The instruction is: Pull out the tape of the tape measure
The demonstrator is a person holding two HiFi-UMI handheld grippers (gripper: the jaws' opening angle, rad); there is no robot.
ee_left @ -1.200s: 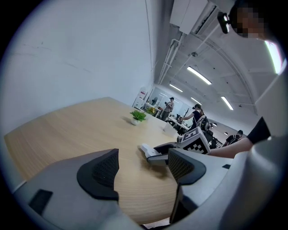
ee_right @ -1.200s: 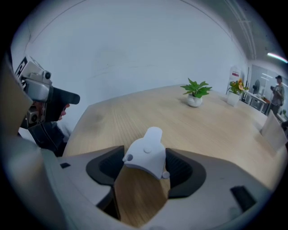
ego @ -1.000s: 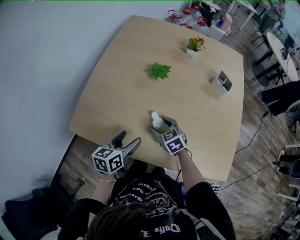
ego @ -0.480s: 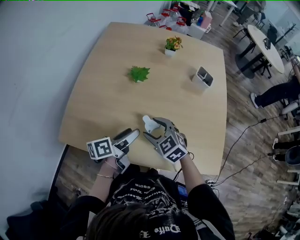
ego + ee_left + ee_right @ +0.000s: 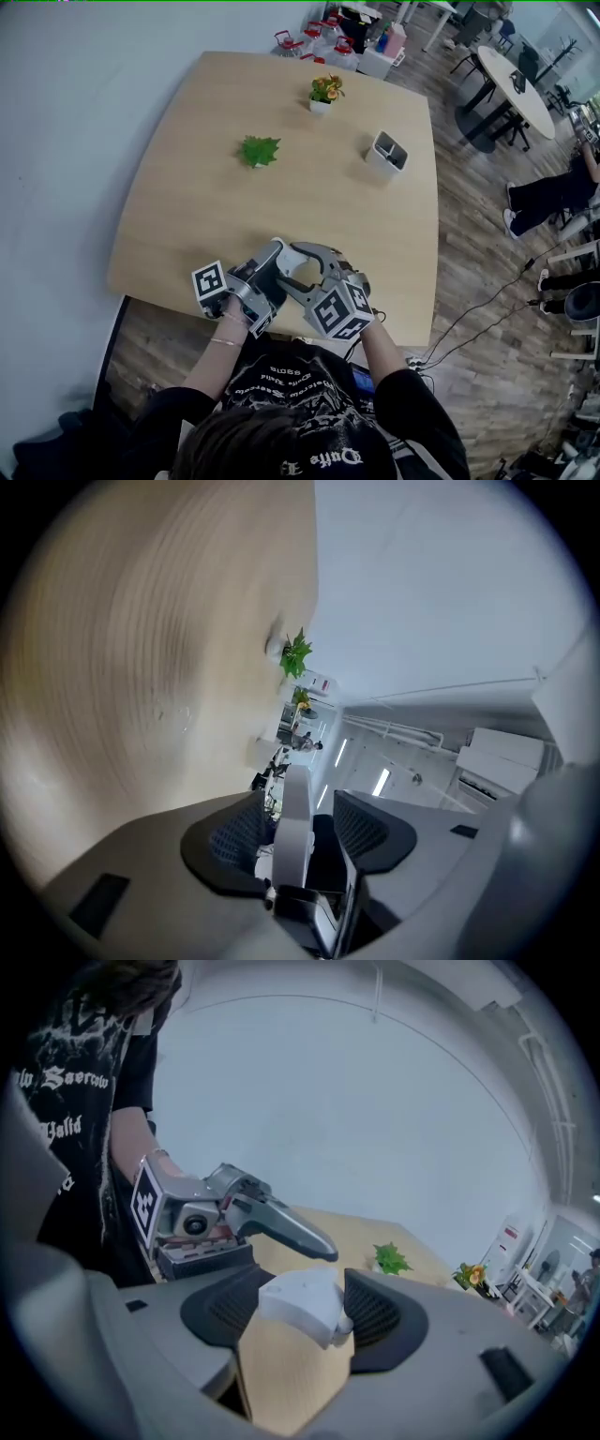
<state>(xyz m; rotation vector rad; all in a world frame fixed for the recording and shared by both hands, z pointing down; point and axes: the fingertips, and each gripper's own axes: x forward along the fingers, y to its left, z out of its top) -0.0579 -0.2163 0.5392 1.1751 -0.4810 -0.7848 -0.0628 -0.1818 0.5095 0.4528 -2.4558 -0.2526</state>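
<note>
My right gripper hangs over the wooden table's near edge, shut on the tape measure, a white case with a wood-coloured face. In the head view the tape measure is mostly hidden by both grippers. My left gripper has come in from the left, nose to nose with the right one. Its jaws are closing with the tape measure's pale end between them. That end lies against one pad, with a dark gap to the other. No pulled-out tape shows.
On the table stand a small green plant, a potted flower and a white box-shaped holder. The table's front edge runs just under the grippers. Right of the table are wood floor, cables and a round table.
My left gripper has swung right from the table's front edge to meet the right gripper, and its jaws have narrowed around the tape measure's end. The right gripper keeps its hold.
</note>
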